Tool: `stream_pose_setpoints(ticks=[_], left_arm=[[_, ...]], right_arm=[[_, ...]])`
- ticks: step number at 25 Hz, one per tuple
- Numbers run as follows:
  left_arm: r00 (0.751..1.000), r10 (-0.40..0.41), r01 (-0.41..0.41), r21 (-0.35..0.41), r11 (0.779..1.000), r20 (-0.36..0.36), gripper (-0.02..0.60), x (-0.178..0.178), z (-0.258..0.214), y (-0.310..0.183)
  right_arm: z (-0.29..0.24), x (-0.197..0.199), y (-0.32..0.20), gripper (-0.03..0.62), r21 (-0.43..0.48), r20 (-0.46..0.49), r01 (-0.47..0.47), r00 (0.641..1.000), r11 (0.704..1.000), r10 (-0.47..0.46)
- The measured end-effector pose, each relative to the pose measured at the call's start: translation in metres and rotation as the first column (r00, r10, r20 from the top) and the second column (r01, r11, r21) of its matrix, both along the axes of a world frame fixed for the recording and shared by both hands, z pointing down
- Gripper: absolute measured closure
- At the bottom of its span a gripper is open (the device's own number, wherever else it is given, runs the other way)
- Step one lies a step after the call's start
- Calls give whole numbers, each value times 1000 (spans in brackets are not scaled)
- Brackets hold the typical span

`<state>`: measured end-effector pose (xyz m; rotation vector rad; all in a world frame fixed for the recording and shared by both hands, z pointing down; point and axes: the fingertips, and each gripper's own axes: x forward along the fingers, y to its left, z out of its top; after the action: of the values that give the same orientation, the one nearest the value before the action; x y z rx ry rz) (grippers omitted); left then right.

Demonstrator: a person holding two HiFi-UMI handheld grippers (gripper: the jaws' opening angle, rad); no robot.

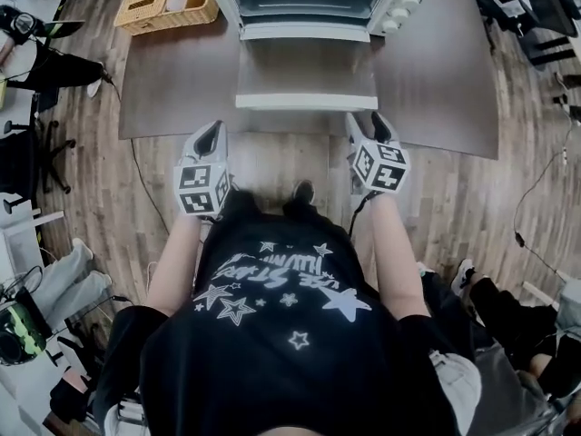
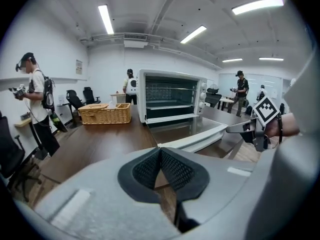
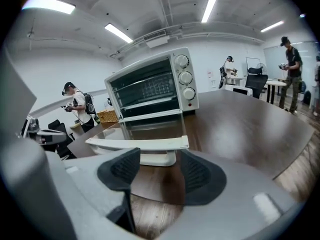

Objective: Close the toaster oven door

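- We see the white metal toaster oven (image 1: 318, 3) standing at the far middle of the tabletop (image 1: 436, 71), boxy, with three round knobs in a column on its right face and wire racks inside.
- Its door (image 1: 307, 71) lies fully open and flat towards us, a glossy glass pane that mirrors the room. A white bar handle (image 1: 307, 101) runs along its near edge.
- The left gripper (image 2: 161, 153) is grey moulded plastic, and its dark, ribbed pads are pressed together at the tips with nothing between them. It hangs over the floor near the tabletop's edge, left of the door.
- The right gripper (image 3: 159, 166) has its jaws wide apart and empty. The handle's right end shows just beyond the gap, not touched.
- Each gripper carries a cube with black-and-white square markers.
- A rectangular woven wicker basket (image 1: 168, 5) sits at the tabletop's far left, beside the oven.
- The tabletop is dark brown with a faint wood grain and a soft sheen, and its edge curves on the right.
- The floor (image 1: 472, 198) is grey-brown wooden plank.
- The room is an office with white walls, strip lights overhead, black swivel chairs, and several people standing about.
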<state>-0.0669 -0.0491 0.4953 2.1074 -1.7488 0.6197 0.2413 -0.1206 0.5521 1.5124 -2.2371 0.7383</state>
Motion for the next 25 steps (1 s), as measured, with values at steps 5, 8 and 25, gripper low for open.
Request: stream_pose_setpoints(ticks=[5, 8, 25], left_arm=[[998, -66, 66, -22, 998, 10, 571, -2, 8, 11], [996, -87, 87, -25, 996, 7, 571, 0, 11, 14], [992, -123, 122, -47, 991, -25, 571, 13, 22, 30]], right_arm=[[15, -5, -8, 335, -41, -15, 37, 999, 998, -38], [19, -6, -14, 335, -53, -27, 48, 998, 997, -49], [29, 3, -24, 517, -38, -126, 41, 991, 998, -45]])
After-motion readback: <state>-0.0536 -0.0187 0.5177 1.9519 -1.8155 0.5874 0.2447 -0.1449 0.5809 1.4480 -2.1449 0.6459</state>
